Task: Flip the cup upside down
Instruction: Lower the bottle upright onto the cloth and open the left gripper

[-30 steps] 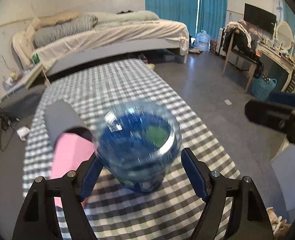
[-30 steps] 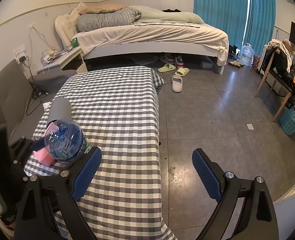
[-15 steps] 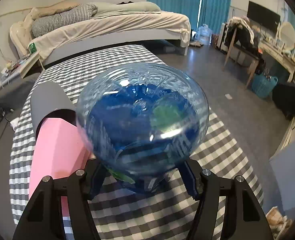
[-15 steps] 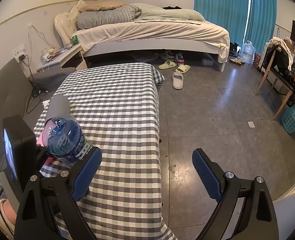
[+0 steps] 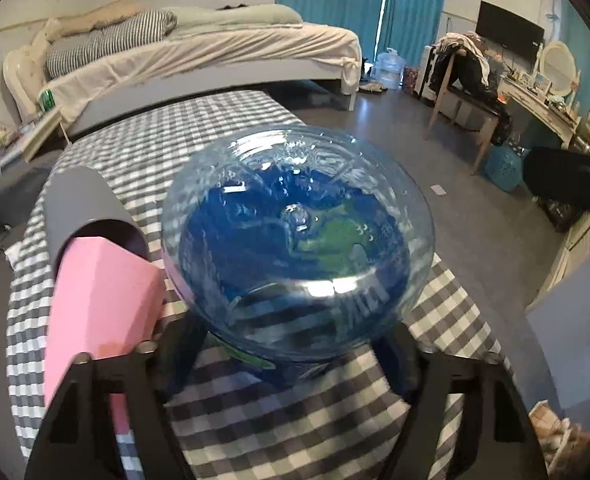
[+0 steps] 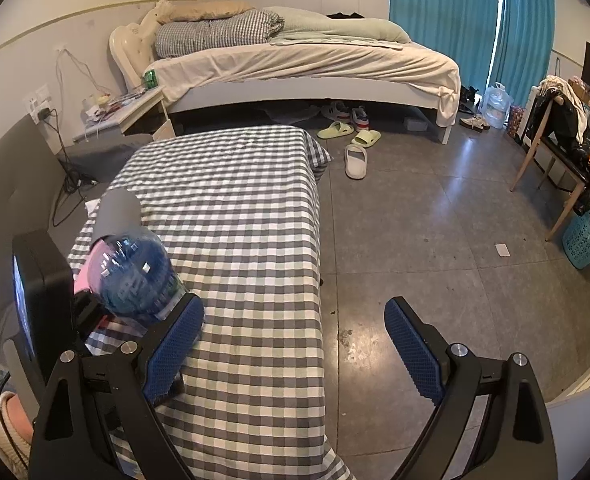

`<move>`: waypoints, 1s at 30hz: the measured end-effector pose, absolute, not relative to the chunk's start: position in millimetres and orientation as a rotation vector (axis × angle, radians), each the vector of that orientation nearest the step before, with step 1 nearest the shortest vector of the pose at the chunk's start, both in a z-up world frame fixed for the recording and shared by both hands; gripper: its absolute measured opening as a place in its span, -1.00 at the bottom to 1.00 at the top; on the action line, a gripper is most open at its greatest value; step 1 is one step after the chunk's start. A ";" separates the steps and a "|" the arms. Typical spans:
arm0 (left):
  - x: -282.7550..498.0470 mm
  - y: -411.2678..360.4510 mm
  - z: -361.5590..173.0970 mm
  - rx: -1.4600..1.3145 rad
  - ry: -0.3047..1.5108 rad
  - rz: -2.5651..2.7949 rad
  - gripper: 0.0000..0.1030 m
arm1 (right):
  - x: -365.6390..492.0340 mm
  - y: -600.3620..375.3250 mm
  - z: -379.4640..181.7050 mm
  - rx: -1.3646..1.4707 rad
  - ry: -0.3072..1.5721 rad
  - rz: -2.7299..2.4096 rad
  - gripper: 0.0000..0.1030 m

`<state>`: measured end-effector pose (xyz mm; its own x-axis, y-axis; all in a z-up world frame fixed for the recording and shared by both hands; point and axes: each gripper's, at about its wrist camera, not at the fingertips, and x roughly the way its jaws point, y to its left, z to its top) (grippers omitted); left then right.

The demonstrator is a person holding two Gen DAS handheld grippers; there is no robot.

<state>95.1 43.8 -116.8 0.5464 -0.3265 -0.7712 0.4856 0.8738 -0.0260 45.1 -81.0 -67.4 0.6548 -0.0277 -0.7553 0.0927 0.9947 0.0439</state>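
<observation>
Left wrist: left gripper (image 5: 291,344) clamps blue cup (image 5: 297,244) (base up); right gripper (image 6: 293,344) spread wide

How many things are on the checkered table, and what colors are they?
Blue see-through cup: 1
Pink block: 1
Grey tube: 1
Total: 3 things on the checkered table

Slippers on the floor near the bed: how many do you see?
3: two pale green rubber slippers at the bed's edge, one white slipper nearer the table. Others may hide underneath.
</observation>
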 end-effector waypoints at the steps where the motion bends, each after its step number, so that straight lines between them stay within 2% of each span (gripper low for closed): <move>1: 90.3 44.0 -115.7 0.217 0.850 -0.488 0.59 | 44.8 -80.3 -66.6 0.082 0.850 -0.064 0.79; 10: 56.6 56.8 -106.5 0.278 0.826 -0.553 0.60 | 32.5 -78.6 -57.1 0.095 0.804 -0.029 0.79; 21: 18.9 100.5 -49.6 0.211 0.616 -0.479 0.60 | 0.9 -51.8 -43.0 0.002 0.678 0.038 0.79; 23: 15.5 107.3 -44.7 0.210 0.587 -0.449 0.79 | -2.0 -46.2 -46.9 -0.005 0.680 0.063 0.79; 30: 24.6 145.3 -44.0 0.094 0.582 -0.338 0.82 | -6.9 -27.1 -61.1 -0.066 0.654 0.099 0.80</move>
<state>24.6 145.3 -44.0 0.7820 -0.2864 -0.5536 0.3393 0.9407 -0.0075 -6.9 -27.1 -61.1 0.7893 0.0712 -0.6098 -0.1128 0.9932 -0.0301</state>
